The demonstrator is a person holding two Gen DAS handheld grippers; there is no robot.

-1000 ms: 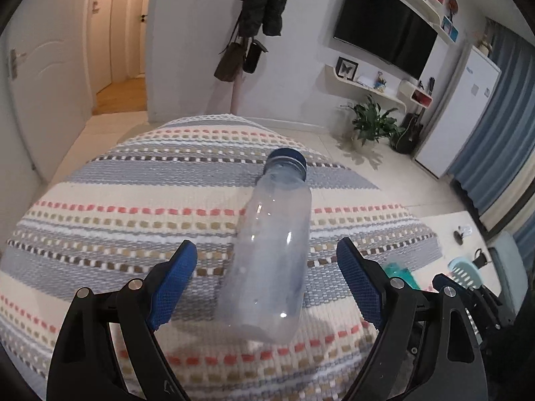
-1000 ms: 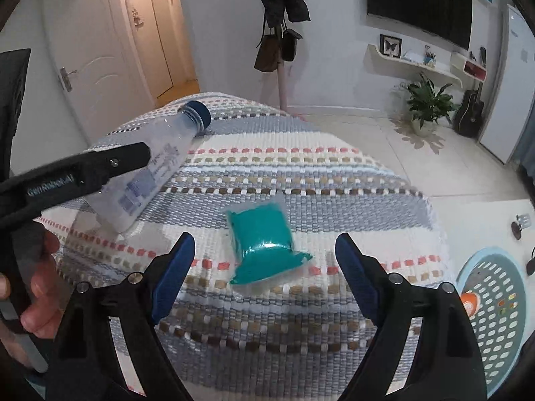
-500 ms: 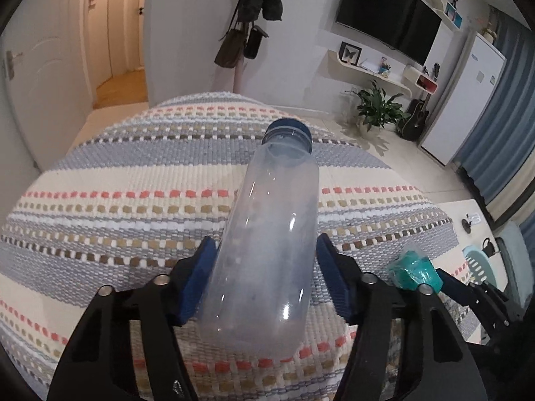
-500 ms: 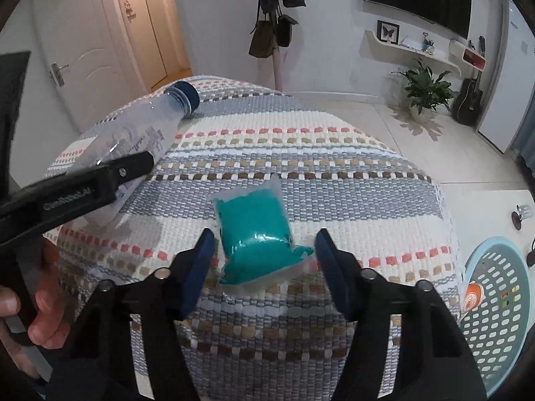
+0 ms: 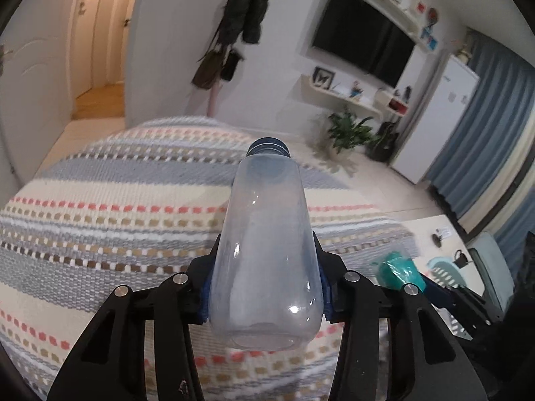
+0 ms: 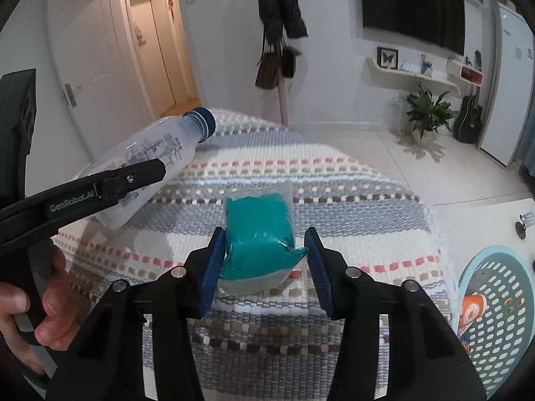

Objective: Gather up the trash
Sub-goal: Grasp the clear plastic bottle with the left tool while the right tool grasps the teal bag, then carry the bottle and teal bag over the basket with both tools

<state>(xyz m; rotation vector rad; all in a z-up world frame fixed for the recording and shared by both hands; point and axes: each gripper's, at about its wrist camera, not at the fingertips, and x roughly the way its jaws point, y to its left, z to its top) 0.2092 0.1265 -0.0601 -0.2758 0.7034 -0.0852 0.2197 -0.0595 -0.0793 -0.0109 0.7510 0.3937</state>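
A clear plastic bottle (image 5: 267,250) with a dark blue cap sits between the blue pads of my left gripper (image 5: 265,284), which is shut on its lower body and holds it tilted above the striped woven cover (image 5: 117,217). In the right wrist view the same bottle (image 6: 150,157) shows at the left, clamped by a black finger (image 6: 133,177). A teal packet in clear wrap (image 6: 259,234) lies between the pads of my right gripper (image 6: 264,260), whose jaws are closing. Its left pad touches the packet; a narrow gap remains at the right pad.
A light blue perforated basket (image 6: 485,267) stands on the floor at the right, with an orange item (image 6: 471,310) in it. A person's hand (image 6: 40,310) holds the left gripper's handle. A coat stand, a potted plant and wall shelves stand beyond the cover.
My left jaws closed onto the bottle and raised it off the cover. My right jaws narrowed around the teal packet, which stays where it lay.
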